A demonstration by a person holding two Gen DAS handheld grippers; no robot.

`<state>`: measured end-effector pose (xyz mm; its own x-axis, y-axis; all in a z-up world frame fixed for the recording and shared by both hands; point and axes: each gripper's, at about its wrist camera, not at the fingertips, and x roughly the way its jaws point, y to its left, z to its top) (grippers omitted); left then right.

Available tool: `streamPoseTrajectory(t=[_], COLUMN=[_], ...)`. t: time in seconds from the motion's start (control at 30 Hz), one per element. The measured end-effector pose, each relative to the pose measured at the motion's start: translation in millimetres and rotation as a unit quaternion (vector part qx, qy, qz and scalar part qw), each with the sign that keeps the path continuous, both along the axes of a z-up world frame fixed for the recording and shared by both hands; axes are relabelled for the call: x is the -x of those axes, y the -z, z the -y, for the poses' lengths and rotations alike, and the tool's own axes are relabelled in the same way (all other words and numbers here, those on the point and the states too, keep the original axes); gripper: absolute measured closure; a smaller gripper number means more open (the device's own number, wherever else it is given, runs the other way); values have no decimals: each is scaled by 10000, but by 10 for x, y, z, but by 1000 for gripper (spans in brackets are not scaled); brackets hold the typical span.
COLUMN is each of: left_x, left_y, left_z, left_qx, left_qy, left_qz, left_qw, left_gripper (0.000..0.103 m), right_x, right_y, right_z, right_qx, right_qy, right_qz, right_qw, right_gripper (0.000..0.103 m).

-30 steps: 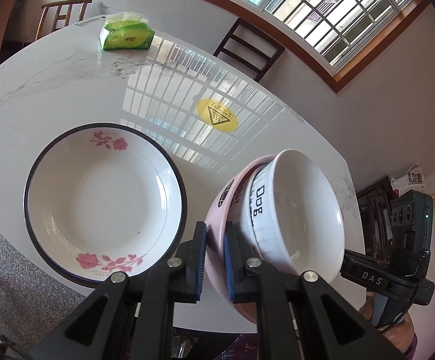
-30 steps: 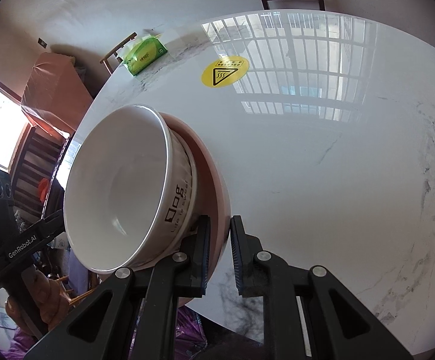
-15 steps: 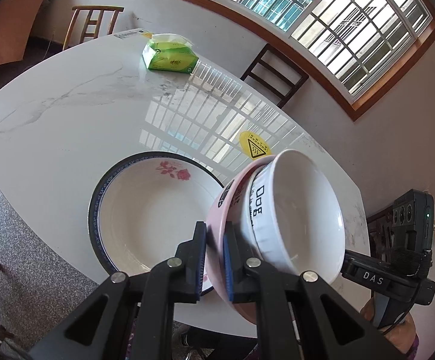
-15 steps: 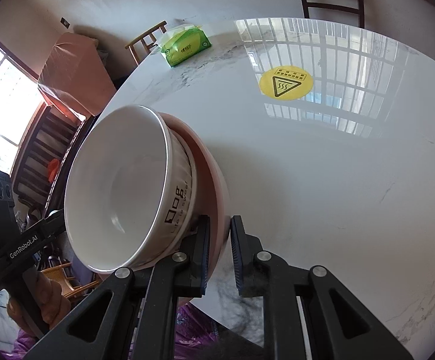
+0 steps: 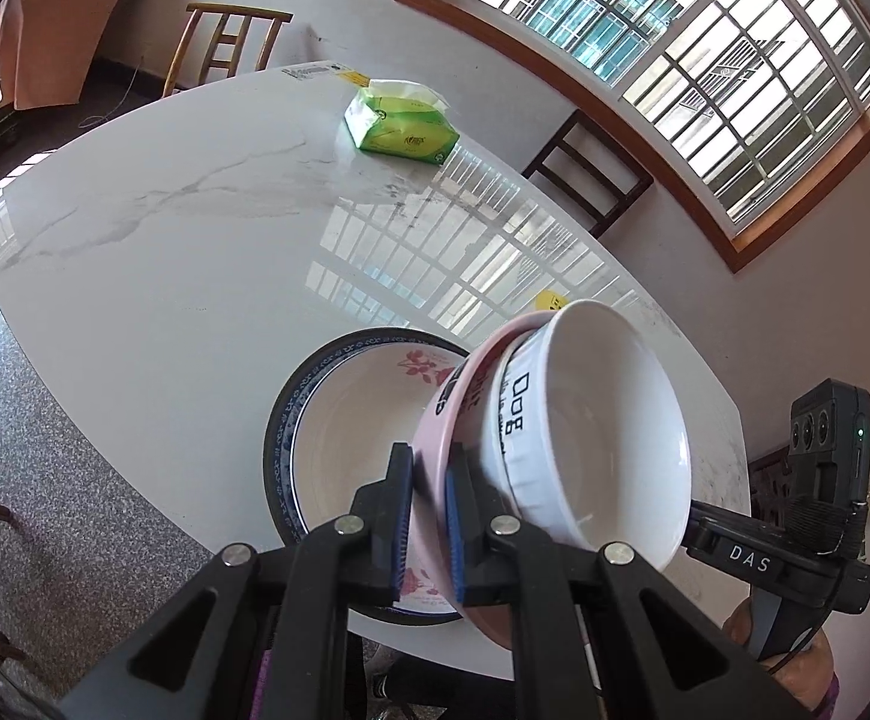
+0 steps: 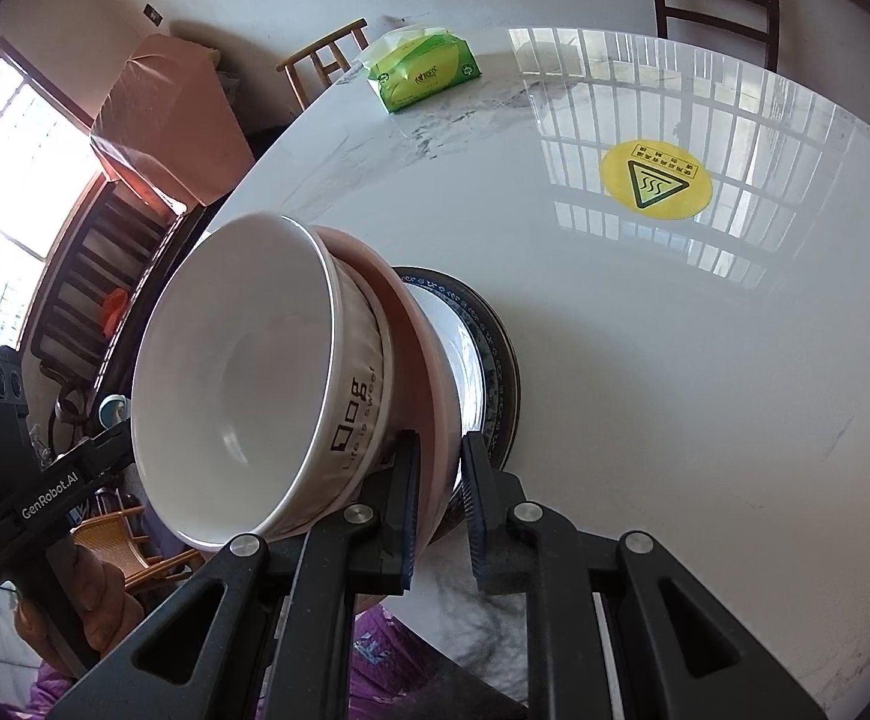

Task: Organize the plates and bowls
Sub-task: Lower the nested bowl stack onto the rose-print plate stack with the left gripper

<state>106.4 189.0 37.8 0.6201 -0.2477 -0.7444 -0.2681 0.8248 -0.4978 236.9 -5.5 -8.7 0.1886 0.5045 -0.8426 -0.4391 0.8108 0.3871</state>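
- The floral plate with its dark blue rim lies flat on the white marble table, near the table's near edge; it serves as the landmark
- Above the floral plate and partly covering its right side hangs a pink bowl, tilted, with a white bowl lettered "Dog" nested inside it
- The left gripper pinches the pink bowl's rim on the side over the floral plate, one pad outside the wall and one inside
- The right gripper pinches the opposite rim of the pink bowl, its pads pressed on the wall; the white bowl sits just left of it in that view
- Beyond the floral plate, a yellow warning sticker lies on the table
- Far past the floral plate, by the table's far edge, rests a green tissue pack
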Motion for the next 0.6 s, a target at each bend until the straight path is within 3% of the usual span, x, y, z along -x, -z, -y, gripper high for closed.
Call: streamPoseTrajectory(t=[0.6], left_x=[-71], left_y=[210], left_z=[-184], left_qx=[86], left_qy=[-105], left_qz=[-185], left_qw=[9997], left_gripper=[95], right_x=[0], right_y=[95], right_z=[-187], right_qx=[146], right_qy=[-118], right_qz=[-146], right_qw=[9997], right_gripper=[87])
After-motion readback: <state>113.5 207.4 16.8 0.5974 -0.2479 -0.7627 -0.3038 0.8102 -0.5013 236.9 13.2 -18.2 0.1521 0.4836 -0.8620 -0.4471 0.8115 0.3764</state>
